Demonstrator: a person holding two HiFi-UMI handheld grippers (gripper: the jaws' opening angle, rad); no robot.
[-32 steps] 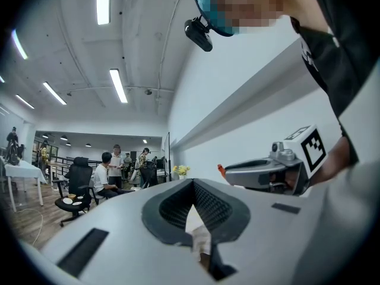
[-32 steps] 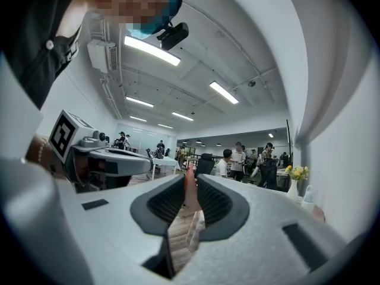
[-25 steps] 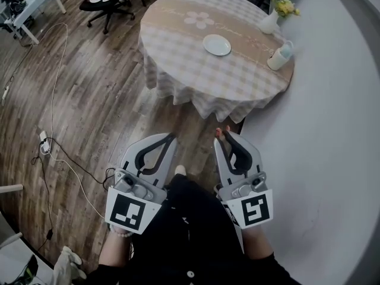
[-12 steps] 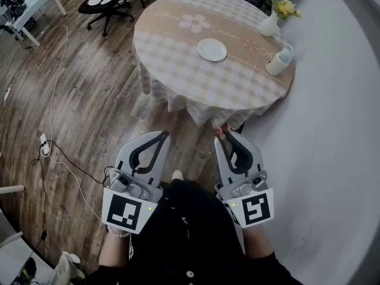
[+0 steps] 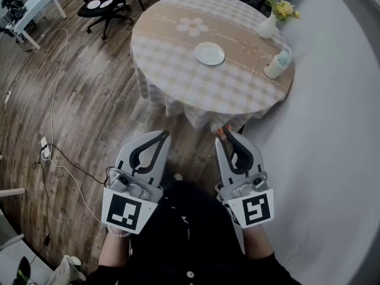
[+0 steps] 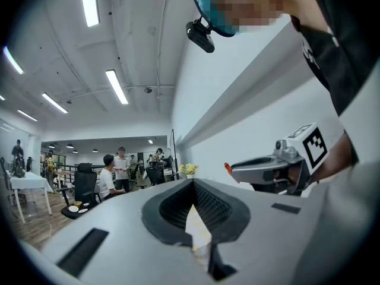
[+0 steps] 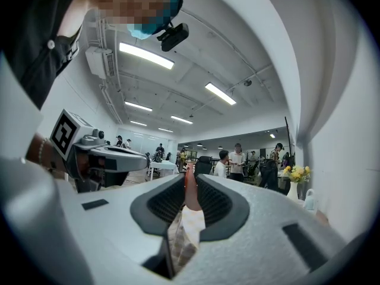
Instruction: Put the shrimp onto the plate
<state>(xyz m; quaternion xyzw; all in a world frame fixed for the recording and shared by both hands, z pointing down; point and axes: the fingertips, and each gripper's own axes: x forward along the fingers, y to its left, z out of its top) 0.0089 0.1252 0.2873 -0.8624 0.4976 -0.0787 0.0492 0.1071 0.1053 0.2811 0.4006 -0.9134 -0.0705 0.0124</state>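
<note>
In the head view a white plate (image 5: 209,53) lies bare near the middle of a round table (image 5: 172,64) with a checked cloth, well ahead of both grippers. My right gripper (image 5: 223,133) is shut on the shrimp (image 5: 221,132), whose orange-red tip sticks out past the jaws, short of the table's near edge. In the right gripper view the shrimp (image 7: 190,189) stands pinched between the dark pads. My left gripper (image 5: 164,135) is held beside it, shut, with nothing in its jaws (image 6: 193,181). The left gripper view shows the right gripper (image 6: 279,168) with the shrimp's tip (image 6: 226,167).
A vase of yellow flowers (image 5: 268,21) and a pale jug (image 5: 278,63) stand at the table's right rim. A grey curved wall (image 5: 332,135) runs along the right. Cables (image 5: 56,159) trail over the wooden floor at left; an office chair (image 5: 104,5) stands beyond.
The table and plate have drifted left and slightly nearer in the head view as the person steps forward. Both grippers stay shut; the shrimp is still held.
</note>
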